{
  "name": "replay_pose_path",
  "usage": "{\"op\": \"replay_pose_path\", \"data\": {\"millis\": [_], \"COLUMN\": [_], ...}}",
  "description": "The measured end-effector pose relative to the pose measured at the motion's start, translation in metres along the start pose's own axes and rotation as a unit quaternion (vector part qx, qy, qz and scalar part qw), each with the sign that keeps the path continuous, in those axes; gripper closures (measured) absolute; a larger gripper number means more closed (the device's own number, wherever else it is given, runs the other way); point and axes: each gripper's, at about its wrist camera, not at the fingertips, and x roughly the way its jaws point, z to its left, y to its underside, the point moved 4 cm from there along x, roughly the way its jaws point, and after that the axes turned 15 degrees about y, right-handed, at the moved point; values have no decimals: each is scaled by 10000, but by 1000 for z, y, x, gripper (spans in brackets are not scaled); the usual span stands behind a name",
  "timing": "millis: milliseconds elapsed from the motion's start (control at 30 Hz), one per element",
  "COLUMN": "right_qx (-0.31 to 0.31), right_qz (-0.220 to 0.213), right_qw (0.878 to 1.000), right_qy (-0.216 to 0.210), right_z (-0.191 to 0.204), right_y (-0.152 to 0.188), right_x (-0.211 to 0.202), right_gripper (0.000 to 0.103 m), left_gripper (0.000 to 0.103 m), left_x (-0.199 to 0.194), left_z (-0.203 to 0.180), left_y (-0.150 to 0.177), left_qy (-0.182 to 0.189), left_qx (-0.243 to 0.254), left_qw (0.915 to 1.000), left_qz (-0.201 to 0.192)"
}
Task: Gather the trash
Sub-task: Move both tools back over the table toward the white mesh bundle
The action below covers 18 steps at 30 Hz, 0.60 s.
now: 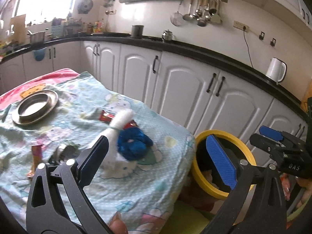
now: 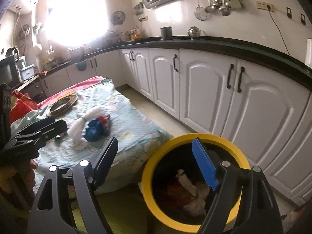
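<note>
Both claws hang open w/ nothing between the pads. Right gripper (image 2: pixel 154 163) sits over the yellow-rimmed bin (image 2: pixel 148 175), one blue pad above the bin's dark inside, the other over the edge of the table; jaws spread wide, empty. Left gripper (image 1: pixel 158 161) is also spread wide, nothing held, one finger over the tablecloth (image 1: pixel 58 120) and the other in front of the bin rim.

Bin stands on the floor just beside the table's corner, btw the table and the white cabinets (image 2: pixel 204 89). Inside it: crumpled white paper (image 2: pixel 197 195) and some red scraps (hard to make out more, it's dark in there).

Trash on the table: a crumpled blue wrapper (image 1: pixel 134 144) near the middle, a white tied bundle (image 1: pixel 117 128) touching it on its left, a red packet (image 1: pixel 105 116) just behind them. Nearer the left claw, an orange-pink wrapper (image 1: pixel 36 156) and a shiny foil piece (image 1: pixel 62 152), both blurred. Metal plate (image 1: pixel 35 107) w/ a ring-shaped dish on it sits at the far end of the cloth, well apart from the bin.

Black countertop runs along the wall, white kettle (image 1: pixel 276 70) on it at the right, ladles hanging on a rail (image 1: pixel 202 9) above.
</note>
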Motion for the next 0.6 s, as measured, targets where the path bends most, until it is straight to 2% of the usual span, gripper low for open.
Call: {"op": "replay_pose_path", "data": {"millis": [333,600], "right_qx": [-310,-547], "right_qz": [39,55], "right_qw": [9987,9964], "right_qy": [-398,-646], "right_z": [49,84], "right_y": [-11,-21], "right_x": [4,18], "right_gripper": [27,27], "left_gripper": [11,11], "left_x": [-20,-26], "left_z": [36,64], "left_y": [-5,-1], "left_qy": [-303,-470], "left_qx": [-276,-421], "left_qw": [9989,9978], "left_qz": [-219,-189]}}
